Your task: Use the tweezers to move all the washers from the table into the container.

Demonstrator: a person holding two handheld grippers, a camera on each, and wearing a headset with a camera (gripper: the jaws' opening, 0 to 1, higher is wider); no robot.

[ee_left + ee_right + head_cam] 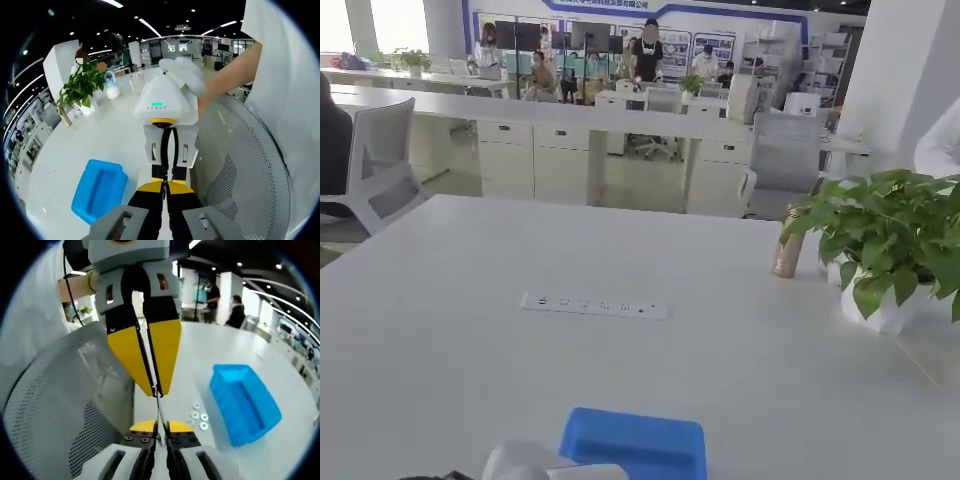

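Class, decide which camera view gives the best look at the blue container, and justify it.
The right gripper view: the blue container lies whole, its open inside visible, washers beside it. The left gripper view shows the container whole but smaller; the head view crops the container at the bottom edge.

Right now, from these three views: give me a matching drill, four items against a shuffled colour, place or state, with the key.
1 washers
2 container
3 potted plant
4 tweezers

A green leaves, white pot
B thin metal, between yellow jaws
C blue, open top
D loose on the table, beside the container

Pairs: 1-D, 2-C, 3-A, 4-B
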